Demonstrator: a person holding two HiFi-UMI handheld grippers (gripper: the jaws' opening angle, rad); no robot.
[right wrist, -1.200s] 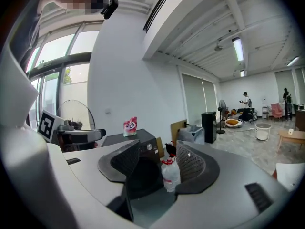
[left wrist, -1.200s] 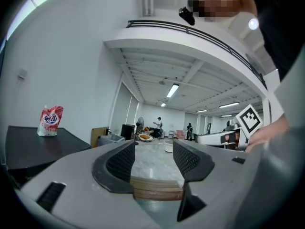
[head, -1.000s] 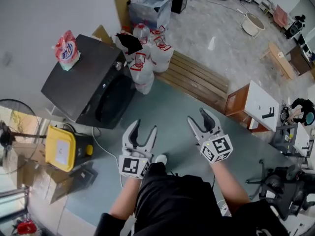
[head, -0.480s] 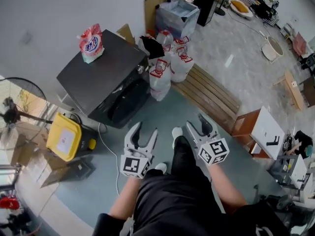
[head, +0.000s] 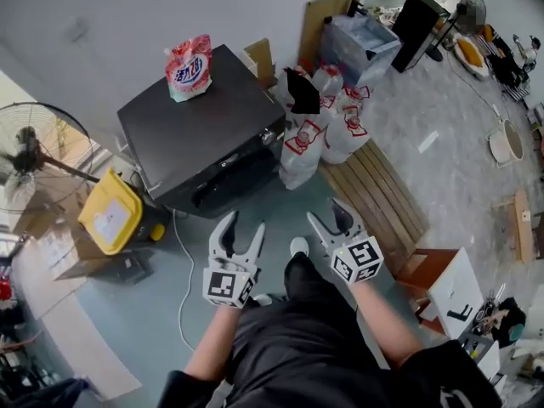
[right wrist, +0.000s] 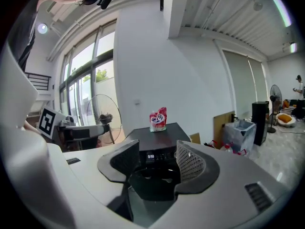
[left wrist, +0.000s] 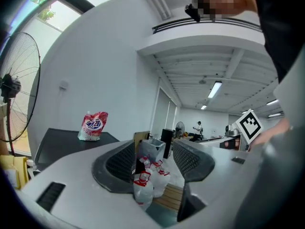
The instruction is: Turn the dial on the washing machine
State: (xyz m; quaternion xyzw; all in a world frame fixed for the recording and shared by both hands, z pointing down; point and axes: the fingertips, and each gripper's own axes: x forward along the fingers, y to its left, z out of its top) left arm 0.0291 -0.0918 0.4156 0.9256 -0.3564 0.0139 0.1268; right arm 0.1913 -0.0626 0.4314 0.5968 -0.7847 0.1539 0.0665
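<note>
**Both grippers open and empty, well short of the washing machine**

The left gripper is held with its 2 grey jaws spread wide, and nothing is gripped between the ribbed dark pads. The right gripper is likewise held wide and empty, with its pads clear of everything. A cube with black-and-white square markers is carried on each gripper. In the right gripper view, the machine's front is framed between the jaws, and a small lit display is seen on its control strip. The dial itself cannot be made out for certain in any view.

The washing machine is set ahead of both grippers and well apart from them, against a plain white wall. It is a boxy black unit with a flat matt top and a dark, glossy door on its front. A soft red-and-white detergent pouch is stood upright on the top, near the back edge.

Just right of the machine, several clear plastic bags with red print are bunched together, and these are the things seen beyond the left gripper's jaws. A slatted wooden platform is laid beside them. A rounded yellow case is placed at the machine's left, near a round wire-caged fan. A thin white cable is trailed over the smooth blue-grey floor.
</note>
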